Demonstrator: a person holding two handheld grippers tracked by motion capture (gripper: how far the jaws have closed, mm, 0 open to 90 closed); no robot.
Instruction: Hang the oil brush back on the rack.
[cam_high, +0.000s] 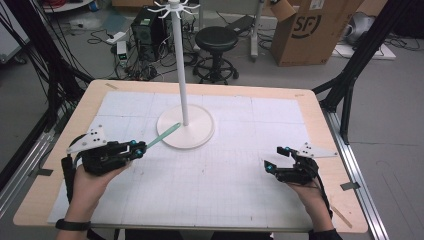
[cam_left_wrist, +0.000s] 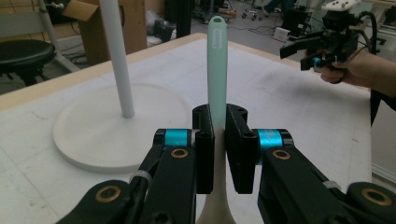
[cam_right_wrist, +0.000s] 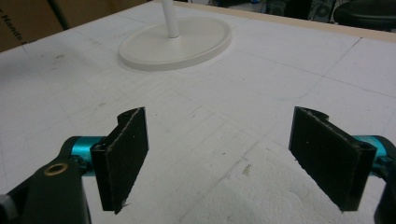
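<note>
A mint-green utensil (cam_high: 164, 134) with a long flat handle sticks out of my left gripper (cam_high: 139, 149) towards the white stand. In the left gripper view the jaws press on the utensil (cam_left_wrist: 217, 70) where its green handle meets a cream lower part, and the handle tip has a small slot. My left gripper (cam_left_wrist: 218, 126) is held above the mat at the left. The white stand (cam_high: 185, 131) has a round base, a tall thin pole and hooks at its top. My right gripper (cam_high: 274, 159) rests low at the right with its jaws wide apart and nothing between them (cam_right_wrist: 219, 121).
A white gridded mat (cam_high: 225, 175) covers most of the wooden table (cam_high: 320, 115). Beyond the far edge stand a black stool (cam_high: 216, 42), a cardboard box (cam_high: 312, 27), a computer case and cables. Black frame legs flank both sides of the table.
</note>
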